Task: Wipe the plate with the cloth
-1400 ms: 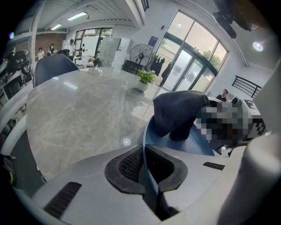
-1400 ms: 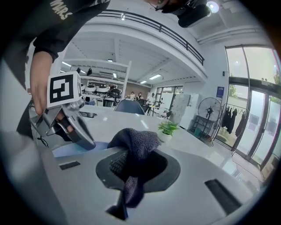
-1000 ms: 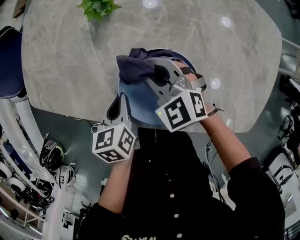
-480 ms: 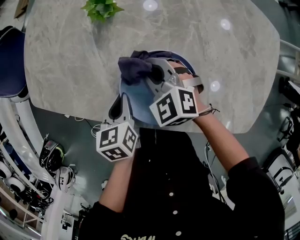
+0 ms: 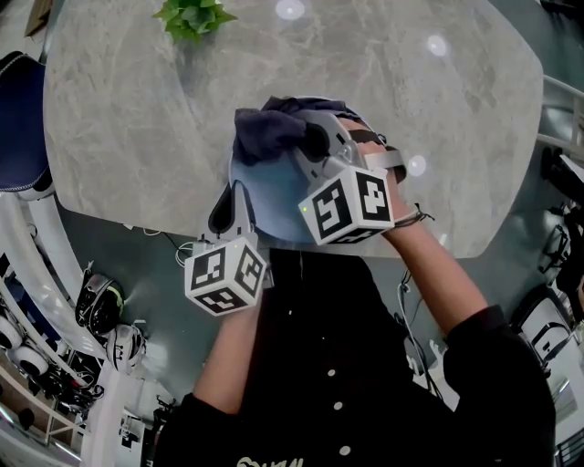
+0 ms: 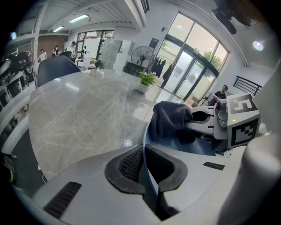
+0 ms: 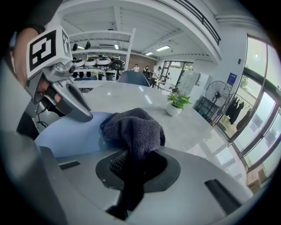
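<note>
Left gripper point(image 6: 142, 169): jaws clenched on plate point(image 5: 265, 199) rim, near desk point(image 5: 137, 109) edge.
Right gripper point(image 7: 131, 171): jaws grasping cloth point(image 5: 269, 132).
Change: cloth barely shifted along far rim; probably mid-wipe.

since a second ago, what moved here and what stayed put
The right claw, shut on the cloth, edged the cloth slightly rightward in the head view across the plate and turned a little. Nothing was taken hold of or let go. The left claw stays clamped on the plate's near rim; plate, table and plant are unmoved.
</note>
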Motion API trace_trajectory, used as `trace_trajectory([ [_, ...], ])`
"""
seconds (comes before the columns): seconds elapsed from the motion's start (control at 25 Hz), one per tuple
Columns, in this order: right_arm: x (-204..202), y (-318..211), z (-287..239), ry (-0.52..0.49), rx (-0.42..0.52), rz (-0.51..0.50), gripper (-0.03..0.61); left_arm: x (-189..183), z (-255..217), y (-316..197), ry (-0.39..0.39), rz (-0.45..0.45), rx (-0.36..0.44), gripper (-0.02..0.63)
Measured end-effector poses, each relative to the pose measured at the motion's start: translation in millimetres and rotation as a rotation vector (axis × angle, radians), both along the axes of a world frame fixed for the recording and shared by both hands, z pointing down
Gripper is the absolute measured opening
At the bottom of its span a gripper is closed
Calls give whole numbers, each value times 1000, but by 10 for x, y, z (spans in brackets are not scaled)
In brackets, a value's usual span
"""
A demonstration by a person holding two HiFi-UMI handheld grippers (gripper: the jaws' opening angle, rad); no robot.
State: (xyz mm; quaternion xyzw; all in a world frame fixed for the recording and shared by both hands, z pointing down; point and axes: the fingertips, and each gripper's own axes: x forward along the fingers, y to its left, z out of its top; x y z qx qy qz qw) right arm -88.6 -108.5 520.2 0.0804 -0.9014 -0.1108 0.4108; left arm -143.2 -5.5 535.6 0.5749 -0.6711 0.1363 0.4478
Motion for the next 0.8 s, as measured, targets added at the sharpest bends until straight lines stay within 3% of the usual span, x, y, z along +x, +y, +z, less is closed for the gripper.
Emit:
trace_trajectory([
  [0.8, 439, -29, 70, 170, 23, -15, 31, -3, 6, 5, -14, -7, -7, 29],
])
